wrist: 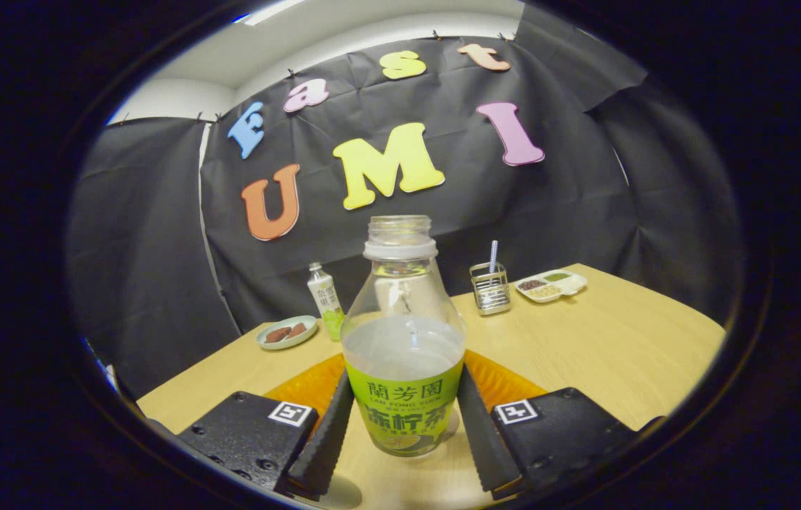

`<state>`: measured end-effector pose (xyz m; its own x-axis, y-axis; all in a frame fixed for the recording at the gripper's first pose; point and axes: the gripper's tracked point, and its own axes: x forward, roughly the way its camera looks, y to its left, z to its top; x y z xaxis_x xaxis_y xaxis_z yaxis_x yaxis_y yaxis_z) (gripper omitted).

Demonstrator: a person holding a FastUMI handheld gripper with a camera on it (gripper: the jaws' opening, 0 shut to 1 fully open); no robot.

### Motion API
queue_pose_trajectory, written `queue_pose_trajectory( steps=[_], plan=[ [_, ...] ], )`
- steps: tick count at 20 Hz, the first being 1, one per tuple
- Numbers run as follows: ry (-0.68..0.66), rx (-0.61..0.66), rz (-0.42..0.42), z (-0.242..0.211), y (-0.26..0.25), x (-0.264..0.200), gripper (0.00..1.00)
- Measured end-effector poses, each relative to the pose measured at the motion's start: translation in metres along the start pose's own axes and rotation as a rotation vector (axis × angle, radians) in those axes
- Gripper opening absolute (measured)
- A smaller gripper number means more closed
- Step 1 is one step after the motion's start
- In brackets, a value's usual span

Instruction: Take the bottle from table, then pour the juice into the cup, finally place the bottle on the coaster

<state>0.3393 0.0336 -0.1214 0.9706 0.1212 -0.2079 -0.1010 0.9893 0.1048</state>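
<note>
A clear plastic bottle (404,340) with a green label and no cap stands upright between my fingers, about half full of pale liquid. My gripper (404,375) is shut on the bottle, one finger on each side of the label. An orange coaster (506,382) lies on the wooden table (605,347) just behind the bottle, spreading to both sides of it. I cannot tell whether the bottle's base touches the table. A pale rounded shape (338,496) shows by the base of the left finger; what it is I cannot tell.
Along the far table edge by the black cloth wall: a small green-and-white bottle (326,301), a plate (287,331) with brown pieces, a metal wire holder (491,290) with a straw, and a white divided tray (552,285).
</note>
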Motion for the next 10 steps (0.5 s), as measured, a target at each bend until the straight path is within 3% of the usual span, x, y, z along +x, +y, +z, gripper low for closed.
queue_pose_trajectory(
  steps=[6, 10],
  plan=[
    [0.024, -0.11, -0.053, -0.005, 0.005, 0.036, 0.8],
    [0.089, -0.111, -0.066, -0.027, -0.001, 0.05, 0.8]
  ],
)
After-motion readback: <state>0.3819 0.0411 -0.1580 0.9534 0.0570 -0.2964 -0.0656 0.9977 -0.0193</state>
